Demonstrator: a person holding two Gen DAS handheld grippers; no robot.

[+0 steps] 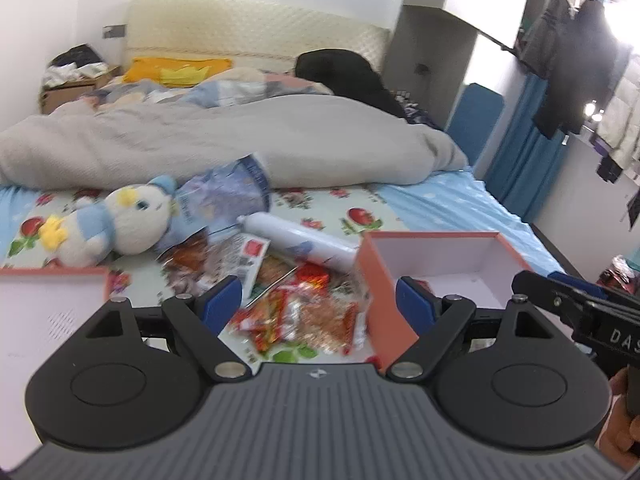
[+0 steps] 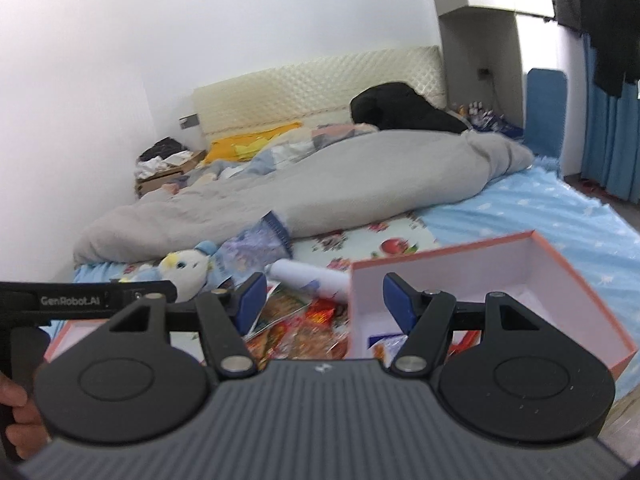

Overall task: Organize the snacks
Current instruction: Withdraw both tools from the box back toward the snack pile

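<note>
- Hovering over the near end of the bed [image 1: 440, 200]: the left gripper [image 1: 318, 300], jaws released and spread wide, nothing between them; below the gap lies the snack pile.
- Right gripper [image 2: 324, 300]: jaws released at a middling spread, gripping nothing; its left finger stands over the snacks, its right finger over the open box.
- Snack pile [image 1: 304, 304]: loose packets in red, orange and clear wrap, heaped on the fruit-print sheet [image 1: 360, 208] between the two boxes, near edge of the bed. Individual packets too blurred to count.
- Open box [image 1: 448, 264]: salmon outside, white inside, just right of the pile. In the right wrist view a blue-and-white packet [image 2: 386, 342] and something red lie on its floor.
- Second box [image 1: 48, 304]: same colouring, left of the pile, only partly in view.
- White tube [image 1: 300, 244]: lying on its side at the far edge of the pile, one end beside the open box.
- Blue-purple bag [image 1: 224, 196]: crumpled, far side of the pile, against the blanket.
- Plush duck [image 1: 116, 220]: white with blue clothes, lying left of the pile.
- Grey blanket [image 1: 224, 140]: bunched across the middle of the bed.
- Headboard [image 1: 248, 32]: cream, quilted, far end.
- A hand [image 2: 20, 420]: seen at the left edge of the right wrist view, gripping a black handle.
</note>
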